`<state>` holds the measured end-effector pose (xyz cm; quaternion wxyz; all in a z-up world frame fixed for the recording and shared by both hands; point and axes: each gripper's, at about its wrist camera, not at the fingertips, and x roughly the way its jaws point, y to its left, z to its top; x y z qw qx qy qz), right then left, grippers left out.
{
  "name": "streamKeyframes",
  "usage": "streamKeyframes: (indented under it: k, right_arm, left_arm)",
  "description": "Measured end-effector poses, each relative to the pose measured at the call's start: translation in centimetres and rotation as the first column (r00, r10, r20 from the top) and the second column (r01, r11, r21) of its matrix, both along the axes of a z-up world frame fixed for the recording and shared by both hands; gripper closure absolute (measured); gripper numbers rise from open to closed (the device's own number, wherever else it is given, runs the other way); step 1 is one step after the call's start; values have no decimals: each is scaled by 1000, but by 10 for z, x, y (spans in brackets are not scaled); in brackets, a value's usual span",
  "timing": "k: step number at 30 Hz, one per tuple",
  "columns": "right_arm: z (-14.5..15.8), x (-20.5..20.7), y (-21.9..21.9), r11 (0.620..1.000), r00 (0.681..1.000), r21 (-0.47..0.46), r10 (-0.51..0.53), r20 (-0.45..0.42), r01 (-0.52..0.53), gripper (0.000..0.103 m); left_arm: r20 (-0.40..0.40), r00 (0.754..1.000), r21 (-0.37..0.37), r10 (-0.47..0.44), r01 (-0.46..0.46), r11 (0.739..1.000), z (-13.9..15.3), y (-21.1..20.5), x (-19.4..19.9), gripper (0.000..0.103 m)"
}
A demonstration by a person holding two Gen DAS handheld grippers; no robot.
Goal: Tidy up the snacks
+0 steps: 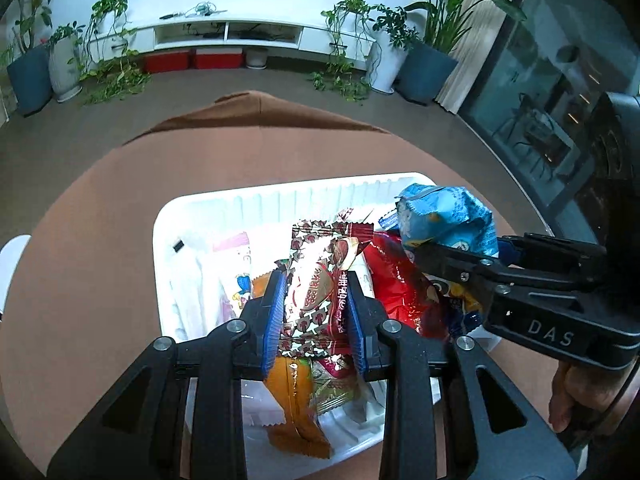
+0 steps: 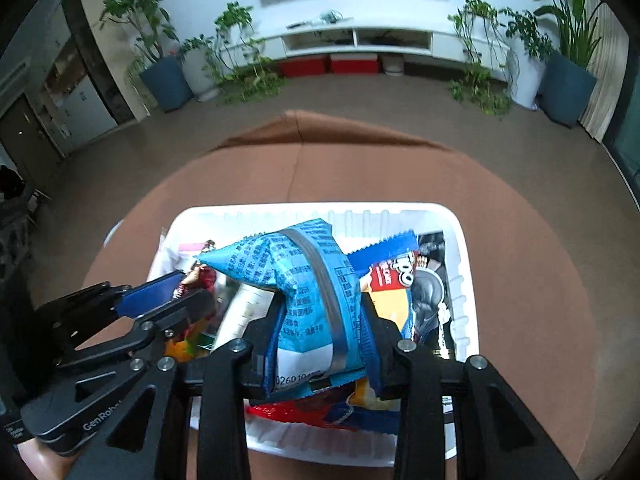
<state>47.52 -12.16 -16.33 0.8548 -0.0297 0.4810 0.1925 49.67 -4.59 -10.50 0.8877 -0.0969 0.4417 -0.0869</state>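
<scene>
The left hand-held gripper (image 1: pixel 316 312) has its blue pads pressed on both sides of a red and white snack packet (image 1: pixel 316 280). The wrapper is glossy, patterned with small brown mushroom shapes, and carries a picture of a brown chocolate piece near its far end. Its long axis runs along the fingers, away from the camera, with the far end tilted a little to the right. The print on it is Asian script, too small to read.

The right hand-held gripper (image 2: pixel 320 320) is closed narrowly on a light blue puffed snack bag (image 2: pixel 304 280) with a grey seam strip down its back. The bag stands roughly upright between the fingers, its upper end leaning to the left. Rows of fine blue text cover it; digits near the bottom edge are only partly legible.

Both packets hang over a white ribbed tray (image 2: pixel 460 280) on the brown worktop (image 2: pixel 520 240). In the tray lie an orange packet (image 1: pixel 296 396), a red packet (image 1: pixel 396 280) and a dark packet (image 2: pixel 428 300) with unclear lettering. The right gripper's body reads "DAS" in the left view; the left one reads "GenRob" in the right view.
</scene>
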Motion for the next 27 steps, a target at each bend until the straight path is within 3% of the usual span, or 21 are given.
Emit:
streamKeyframes:
  k: [7,9,16,23,27]
  right_arm:
    - [-9,4,7,1000,1000,-24,1,-10,-2,65]
    - [-13,5,8,1000,1000,-29,1,-8,-2,64]
    - [-18,7,9,1000,1000,-24,-2,-9,2,64]
    - [-12,2,-5,999,999,40,-28,-17,29,56]
    - [-4,-7,-10,998,1000,50,-31,2,31,55]
  left_arm:
    - [-22,1000,-3,6,-6,1000,-17,-3,17,72]
    - [-27,999,0,17,-17,1000,-21,-2,22,62]
    - [-16,1000,3,23,-23,1000,-26,1,28,61]
    - [12,999,-15,31,-30,999,-20,3,19,48]
    - [37,999,-15,38,-37,999,-14,4,9,36]
